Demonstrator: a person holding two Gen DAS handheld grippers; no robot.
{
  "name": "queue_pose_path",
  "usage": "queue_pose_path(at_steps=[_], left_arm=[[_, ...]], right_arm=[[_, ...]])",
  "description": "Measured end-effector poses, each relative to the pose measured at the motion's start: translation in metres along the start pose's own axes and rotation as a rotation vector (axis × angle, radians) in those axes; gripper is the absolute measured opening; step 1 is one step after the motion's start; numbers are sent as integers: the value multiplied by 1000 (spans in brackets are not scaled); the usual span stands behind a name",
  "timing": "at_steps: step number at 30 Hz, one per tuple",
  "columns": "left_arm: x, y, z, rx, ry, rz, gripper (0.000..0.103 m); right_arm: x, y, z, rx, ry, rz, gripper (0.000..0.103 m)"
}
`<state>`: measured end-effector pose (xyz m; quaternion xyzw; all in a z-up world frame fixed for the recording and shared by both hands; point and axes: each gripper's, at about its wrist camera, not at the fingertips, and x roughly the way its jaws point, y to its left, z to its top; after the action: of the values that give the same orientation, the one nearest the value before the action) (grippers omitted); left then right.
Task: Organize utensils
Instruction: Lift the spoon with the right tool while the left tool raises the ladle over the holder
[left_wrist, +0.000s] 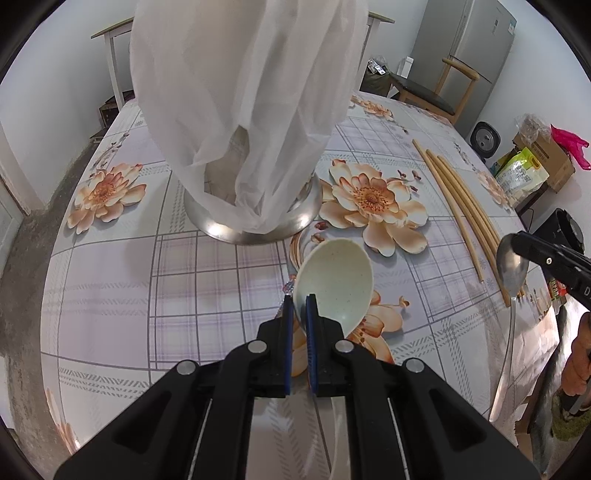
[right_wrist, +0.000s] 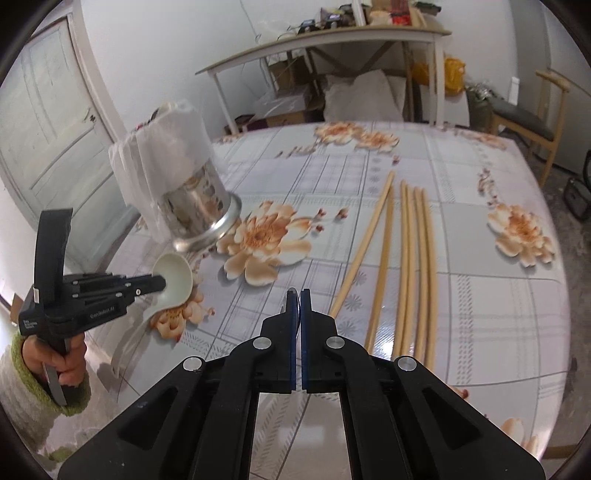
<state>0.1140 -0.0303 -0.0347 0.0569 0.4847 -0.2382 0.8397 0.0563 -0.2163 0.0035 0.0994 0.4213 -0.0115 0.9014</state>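
My left gripper is shut on a pale green spoon, held above the table just in front of the steel utensil holder, which is draped in a white bag. The spoon and left gripper also show in the right wrist view, below the holder. My right gripper is shut on a metal spoon, whose bowl edge barely shows between the pads. Several wooden chopsticks lie on the table ahead of the right gripper.
The table has a floral plaid cloth. A wooden chair and a fridge stand beyond the table's far right. A side table with clutter stands at the back wall.
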Motion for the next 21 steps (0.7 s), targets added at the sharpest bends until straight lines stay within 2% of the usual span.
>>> queue_pose_path(at_steps=[8,14,18,21], left_arm=[[-24,7,5,-36,-56,-26,2],[-56,12,13,-61,-122,-68,2],[-89,13,24,-74,-211,-158,2],[-124,14,39,-71,-340,-221,2]], right_arm=[[-18,0,6,27,-68,-31,0],[-21,2,6,26,-74,-33,0],[-20,0,6,34,-63,-23,0],[-18,-2,5,45,-51,-13,0]])
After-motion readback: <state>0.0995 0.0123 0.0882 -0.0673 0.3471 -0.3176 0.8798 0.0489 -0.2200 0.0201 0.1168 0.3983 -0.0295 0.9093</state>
